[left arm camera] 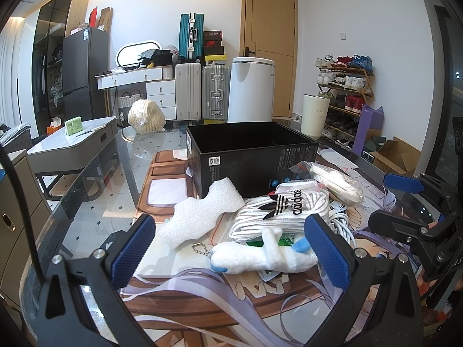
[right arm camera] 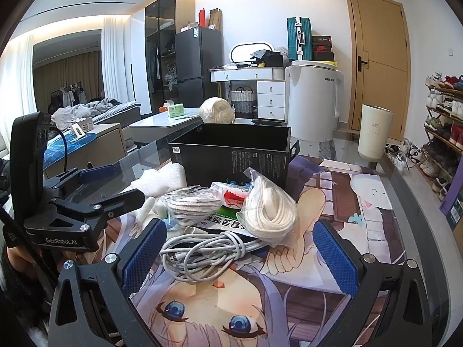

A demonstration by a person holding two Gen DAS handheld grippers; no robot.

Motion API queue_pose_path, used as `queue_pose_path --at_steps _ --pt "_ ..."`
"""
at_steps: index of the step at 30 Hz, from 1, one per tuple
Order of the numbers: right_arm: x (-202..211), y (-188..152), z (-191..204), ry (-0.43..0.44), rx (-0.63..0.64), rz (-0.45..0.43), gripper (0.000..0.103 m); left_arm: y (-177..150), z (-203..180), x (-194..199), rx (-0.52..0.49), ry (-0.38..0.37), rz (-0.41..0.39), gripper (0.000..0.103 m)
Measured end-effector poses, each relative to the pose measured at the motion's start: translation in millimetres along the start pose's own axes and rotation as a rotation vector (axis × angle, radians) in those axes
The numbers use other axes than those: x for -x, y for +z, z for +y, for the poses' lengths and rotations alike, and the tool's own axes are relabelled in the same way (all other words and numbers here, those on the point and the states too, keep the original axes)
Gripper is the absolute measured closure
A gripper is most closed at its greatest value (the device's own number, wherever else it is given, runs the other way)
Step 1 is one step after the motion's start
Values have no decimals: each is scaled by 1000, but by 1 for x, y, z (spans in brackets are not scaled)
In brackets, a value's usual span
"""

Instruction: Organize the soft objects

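Note:
A pile of soft things lies on the printed mat in front of an open black box (left arm camera: 249, 150) (right arm camera: 234, 150). In the left wrist view: a white foam piece (left arm camera: 199, 214), a bag of white laces marked adidas (left arm camera: 277, 211), a white plush keychain (left arm camera: 260, 254) and a bagged white rope (left arm camera: 338, 185). My left gripper (left arm camera: 231, 248) is open, its pads either side of the plush. In the right wrist view: a coiled white cable (right arm camera: 202, 251), the bagged rope (right arm camera: 269, 208), the laces bag (right arm camera: 191, 205). My right gripper (right arm camera: 240, 257) is open around the cable.
The glass table (left arm camera: 95, 190) carries an anime-print mat (right arm camera: 361, 225). A cream tumbler (right arm camera: 374, 130) and a bagged yarn ball (left arm camera: 146, 117) stand behind the box. The other gripper shows at each view's side. Suitcases, a white bin and a shoe rack stand beyond.

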State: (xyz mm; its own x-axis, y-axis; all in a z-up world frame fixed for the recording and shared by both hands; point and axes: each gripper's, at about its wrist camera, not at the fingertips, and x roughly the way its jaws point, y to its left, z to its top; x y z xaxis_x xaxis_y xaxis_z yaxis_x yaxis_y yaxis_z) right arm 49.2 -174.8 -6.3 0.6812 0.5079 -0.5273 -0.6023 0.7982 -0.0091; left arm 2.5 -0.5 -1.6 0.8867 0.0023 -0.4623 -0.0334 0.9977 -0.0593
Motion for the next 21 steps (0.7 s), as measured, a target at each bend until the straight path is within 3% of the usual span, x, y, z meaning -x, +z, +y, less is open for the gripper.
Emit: queue_pose_path --at_steps 14,21 --pt "-13 11 -14 0 -42 59 0 2 10 -11 10 -10 55 0" --pt "-24 19 -23 -29 -47 83 0 10 24 -21 38 32 101 0"
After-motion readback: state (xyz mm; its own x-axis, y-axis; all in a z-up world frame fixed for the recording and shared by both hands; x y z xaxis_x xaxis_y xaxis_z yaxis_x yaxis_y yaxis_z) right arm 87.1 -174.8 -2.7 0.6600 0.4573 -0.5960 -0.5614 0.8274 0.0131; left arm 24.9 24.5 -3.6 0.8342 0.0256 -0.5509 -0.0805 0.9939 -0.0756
